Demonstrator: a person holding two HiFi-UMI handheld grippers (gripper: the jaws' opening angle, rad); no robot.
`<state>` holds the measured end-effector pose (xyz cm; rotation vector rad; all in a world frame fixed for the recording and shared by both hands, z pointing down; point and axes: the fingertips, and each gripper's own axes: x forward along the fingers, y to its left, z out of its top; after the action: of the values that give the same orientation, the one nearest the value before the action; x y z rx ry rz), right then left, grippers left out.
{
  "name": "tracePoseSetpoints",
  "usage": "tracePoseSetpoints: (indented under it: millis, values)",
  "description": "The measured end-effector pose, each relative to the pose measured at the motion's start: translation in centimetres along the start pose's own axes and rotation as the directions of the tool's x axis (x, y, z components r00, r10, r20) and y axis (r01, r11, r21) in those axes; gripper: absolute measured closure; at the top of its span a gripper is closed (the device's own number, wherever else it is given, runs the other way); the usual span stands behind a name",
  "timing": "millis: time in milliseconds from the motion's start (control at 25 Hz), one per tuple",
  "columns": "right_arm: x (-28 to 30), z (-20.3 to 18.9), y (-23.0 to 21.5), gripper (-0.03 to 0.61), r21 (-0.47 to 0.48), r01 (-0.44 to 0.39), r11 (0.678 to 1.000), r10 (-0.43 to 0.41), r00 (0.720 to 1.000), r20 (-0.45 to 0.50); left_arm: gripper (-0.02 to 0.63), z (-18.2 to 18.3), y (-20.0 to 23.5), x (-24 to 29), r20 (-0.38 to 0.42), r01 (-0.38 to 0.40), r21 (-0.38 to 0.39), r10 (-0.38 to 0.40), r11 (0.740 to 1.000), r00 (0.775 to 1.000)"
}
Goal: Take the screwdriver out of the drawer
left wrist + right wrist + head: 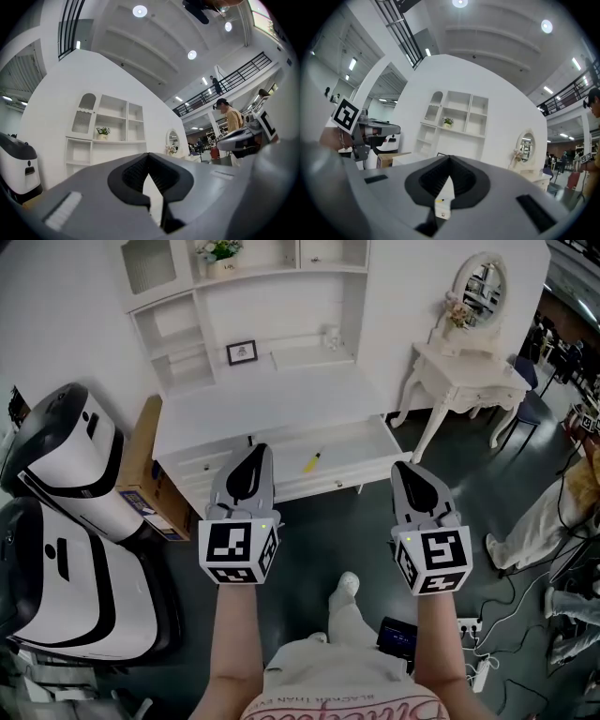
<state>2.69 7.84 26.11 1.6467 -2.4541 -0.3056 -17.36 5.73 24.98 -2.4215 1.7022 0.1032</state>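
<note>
The screwdriver (312,461) lies loose on the floor of the open white drawer (330,486), which is pulled out from under the top of the white bench (272,399). In the head view it sits near the drawer's middle and slants from about 7 o'clock to 1 o'clock. It is at roughly 1 o'clock from the left gripper (254,454) and 10 o'clock from the right gripper (406,468), and well apart from both.

Both grippers have their jaws drawn together with nothing between them. The left gripper view shows only the white shelving beyond the closed tips. In the right gripper view a speck of yellow, the screwdriver (439,200), shows through the gap behind the closed tips.

It looks like a small, light, rigid hand tool with a yellow handle. Its shaft is too small here to make out. The handle is probably smooth plastic and round, so it may roll or skid on the slick drawer floor if nudged from one side.

The best place to take it is likely mid-handle, across its width, with the jaws first opened and then lowered astride it at right angles to its slant. A modest squeeze should do, since it is unlikely to be fragile.
</note>
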Motion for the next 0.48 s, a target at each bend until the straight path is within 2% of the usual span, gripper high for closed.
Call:
tracePoseSetpoints:
  millis: [280, 480]
  values:
    - [4.5, 1.0, -2.5, 0.572, -0.050, -0.016, 0.999, 0.018, 0.999, 0.036, 0.604, -0.7, 1.7, 4.2, -0.005, -0.023, 0.017, 0.023, 1.000, 1.000]
    - [8.3, -0.5, -4.7, 0.572, -0.030, -0.014, 0.999, 0.015, 1.000, 0.025, 0.604, -1.9, 2.1, 8.7, -0.020, -0.010, 0.034, 0.010, 0.999, 1.000]
